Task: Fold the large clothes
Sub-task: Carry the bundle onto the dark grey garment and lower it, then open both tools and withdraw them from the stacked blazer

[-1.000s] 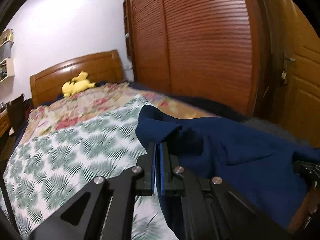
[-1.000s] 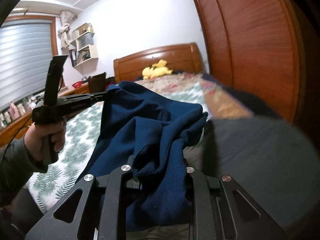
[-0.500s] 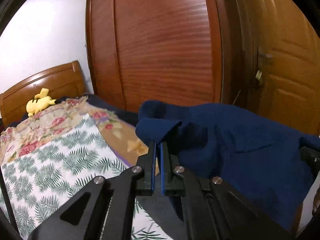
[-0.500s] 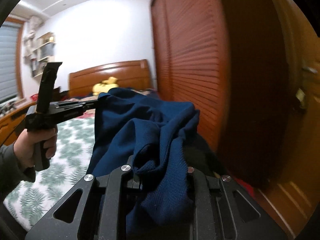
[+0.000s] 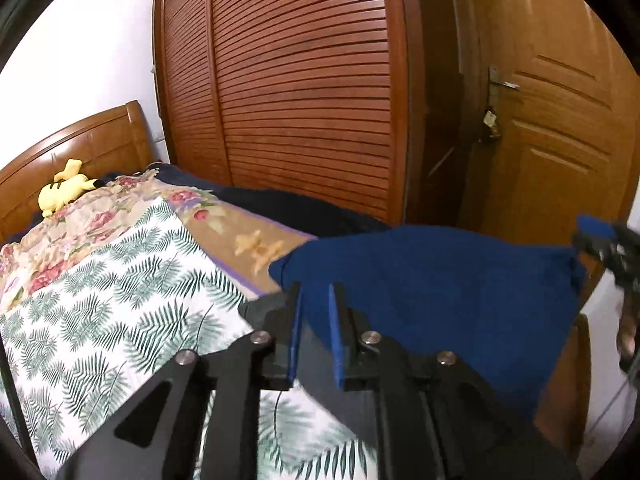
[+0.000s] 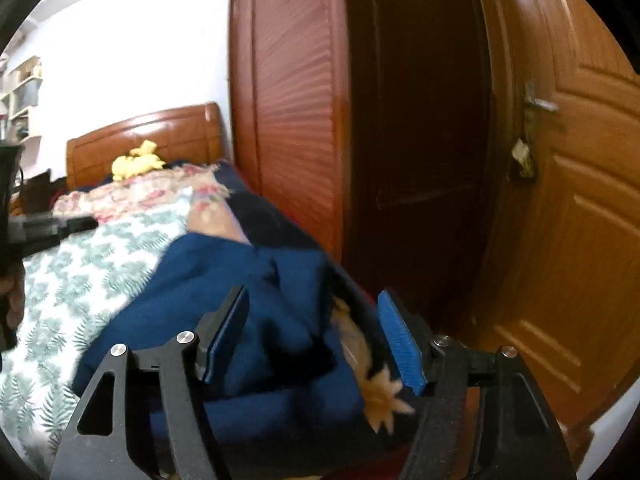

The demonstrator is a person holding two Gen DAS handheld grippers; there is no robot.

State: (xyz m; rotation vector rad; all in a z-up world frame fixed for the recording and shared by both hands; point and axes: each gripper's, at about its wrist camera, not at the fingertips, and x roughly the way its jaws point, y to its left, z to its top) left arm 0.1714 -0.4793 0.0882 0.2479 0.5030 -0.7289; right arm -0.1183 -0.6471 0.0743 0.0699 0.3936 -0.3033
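A navy blue garment (image 5: pixel 440 280) lies on the near right corner of the bed; it also shows in the right wrist view (image 6: pixel 248 320), bunched in loose folds. My left gripper (image 5: pixel 314 332) is open, its jaws a small gap apart, with the garment's edge just beyond the tips. My right gripper (image 6: pixel 316 336) is wide open above the bunched cloth and holds nothing. The right gripper shows at the far right of the left wrist view (image 5: pixel 608 248), past the garment's far corner.
The bed has a fern-print sheet (image 5: pixel 100 300) and a floral quilt (image 5: pixel 80 220). A yellow plush toy (image 5: pixel 64 190) lies by the wooden headboard. A louvred wardrobe (image 5: pixel 300 100) stands right of the bed, a wooden door (image 5: pixel 560 140) beyond.
Both grippers have opened and let go of the navy garment, which has dropped from hanging between them onto the bed's corner. Both views have swung right toward the door.
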